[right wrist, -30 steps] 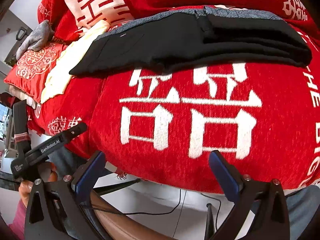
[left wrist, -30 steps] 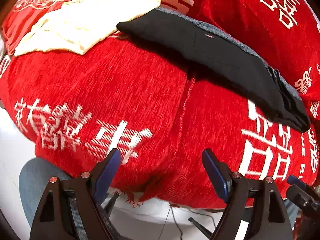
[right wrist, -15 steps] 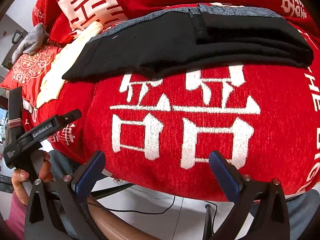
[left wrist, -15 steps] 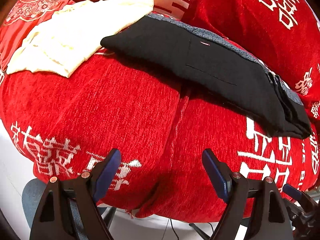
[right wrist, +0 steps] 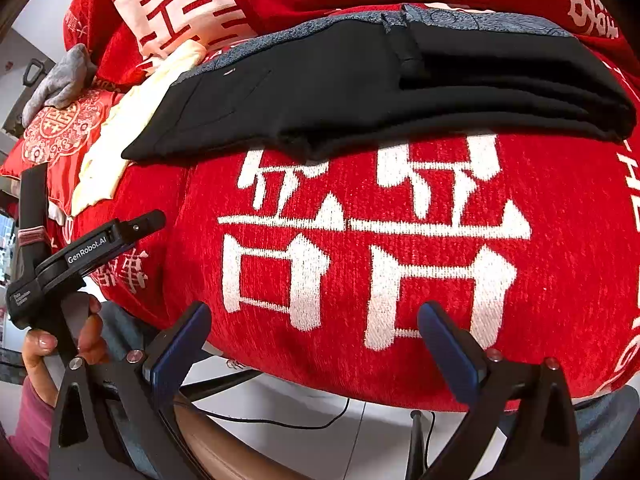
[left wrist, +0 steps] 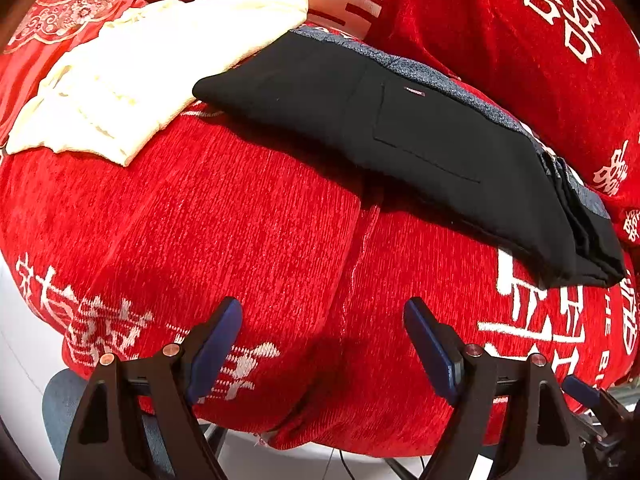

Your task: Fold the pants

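Observation:
Black pants with a grey waistband lie folded lengthwise on the red cloth-covered surface, with the legs doubled over at the right end. They also show in the right wrist view. My left gripper is open and empty, held short of the pants near the front edge. My right gripper is open and empty, also short of the pants at the front edge. The left gripper body shows at the left of the right wrist view.
A folded cream garment lies left of the pants. A grey cloth sits at the far left on a red patterned cushion. Red cushions with white characters rise behind. White floor and cables lie below the front edge.
Both grippers have moved forward and up a little over the red surface towards the pants. Both stay open. The pants have not moved.

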Tool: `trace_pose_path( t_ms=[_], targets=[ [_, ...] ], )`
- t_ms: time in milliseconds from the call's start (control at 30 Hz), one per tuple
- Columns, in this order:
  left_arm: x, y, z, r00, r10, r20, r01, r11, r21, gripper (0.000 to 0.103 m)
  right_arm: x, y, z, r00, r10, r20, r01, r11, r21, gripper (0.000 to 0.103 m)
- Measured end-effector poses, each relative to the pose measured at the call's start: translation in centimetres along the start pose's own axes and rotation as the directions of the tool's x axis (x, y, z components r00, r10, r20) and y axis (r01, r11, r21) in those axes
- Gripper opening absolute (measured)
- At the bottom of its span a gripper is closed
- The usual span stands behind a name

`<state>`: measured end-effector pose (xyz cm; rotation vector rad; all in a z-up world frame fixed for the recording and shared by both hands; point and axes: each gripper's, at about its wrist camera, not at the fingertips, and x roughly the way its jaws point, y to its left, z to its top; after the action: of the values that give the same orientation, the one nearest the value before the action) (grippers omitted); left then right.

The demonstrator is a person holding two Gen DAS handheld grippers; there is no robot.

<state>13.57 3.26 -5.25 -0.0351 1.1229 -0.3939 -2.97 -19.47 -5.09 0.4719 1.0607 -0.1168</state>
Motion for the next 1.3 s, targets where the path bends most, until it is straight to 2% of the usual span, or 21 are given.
trace_pose_path(
  t_ms=[200, 300, 367, 500, 600, 733, 833, 933, 1000, 1067, 1200, 1300],
  targets=[
    [0.5, 0.1, 0.6, 1.000, -0.003, -0.003, 0.003, 1.000, 0.000, 0.084, 0.4, 0.2, 0.1, 1.000, -0.002, -0.010, 0.002, 1.000, -0.004, 0.103],
    [0.5, 0.3, 1.8, 0.999, -0.031, 0.010, 0.031, 1.000, -0.001, 0.084, 0.5, 0.3, 0.3, 1.000, -0.003, -0.014, 0.003, 1.000, -0.008, 0.103],
    [0.2, 0.6, 3.1, 0.996, -0.074, 0.040, 0.075, 0.997, -0.018, 0.084, 0.6, 0.5, 0.4, 1.000, -0.002, -0.014, 0.002, 1.000, -0.011, 0.103],
    [0.0, 2.0, 5.7, 0.976, -0.185, 0.114, 0.193, 0.978, -0.073, 0.084, 0.6, 0.5, 0.7, 1.000, 0.003, -0.009, -0.003, 1.000, -0.012, 0.103],
    [1.6, 2.9, 7.5, 0.957, -0.272, 0.103, 0.284, 0.949, -0.136, 0.084, 1.0, 0.4, 0.9, 1.000, 0.006, -0.018, -0.006, 1.000, -0.006, 0.103],
    [3.1, 3.4, 8.7, 0.920, -0.379, 0.096, 0.391, 0.902, -0.183, 0.084, 1.2, 0.4, 0.9, 1.000, 0.004, -0.027, -0.005, 1.000, -0.012, 0.103],
    [4.1, 3.4, 9.3, 0.904, -0.413, 0.111, 0.427, 0.879, -0.212, 0.084, 1.3, 0.4, 1.3, 1.000, 0.006, -0.025, -0.007, 1.000, -0.008, 0.103],
    [4.6, 3.4, 9.9, 0.899, -0.419, 0.130, 0.438, 0.868, -0.232, 0.085, 1.2, 0.4, 1.7, 1.000, 0.018, -0.019, -0.018, 1.000, -0.007, 0.103],
    [5.0, 3.3, 10.2, 0.893, -0.424, 0.150, 0.449, 0.858, -0.248, 0.093, 1.1, 0.5, 2.1, 1.000, 0.021, -0.013, -0.021, 1.000, -0.010, 0.103],
    [4.9, 3.1, 10.3, 0.904, -0.397, 0.158, 0.425, 0.873, -0.239, 0.093, 1.0, 0.6, 2.5, 1.000, 0.026, -0.006, -0.026, 1.000, -0.011, 0.103],
    [4.3, 1.4, 10.8, 0.940, -0.311, 0.143, 0.336, 0.918, -0.213, 0.093, 0.5, 0.9, 3.4, 0.999, 0.028, 0.015, -0.028, 0.999, -0.022, 0.103],
    [3.0, 0.0, 10.7, 0.947, -0.266, 0.180, 0.293, 0.945, -0.142, 0.093, -0.4, 0.8, 4.4, 0.999, 0.022, 0.044, -0.021, 0.999, -0.033, 0.103]
  ],
)
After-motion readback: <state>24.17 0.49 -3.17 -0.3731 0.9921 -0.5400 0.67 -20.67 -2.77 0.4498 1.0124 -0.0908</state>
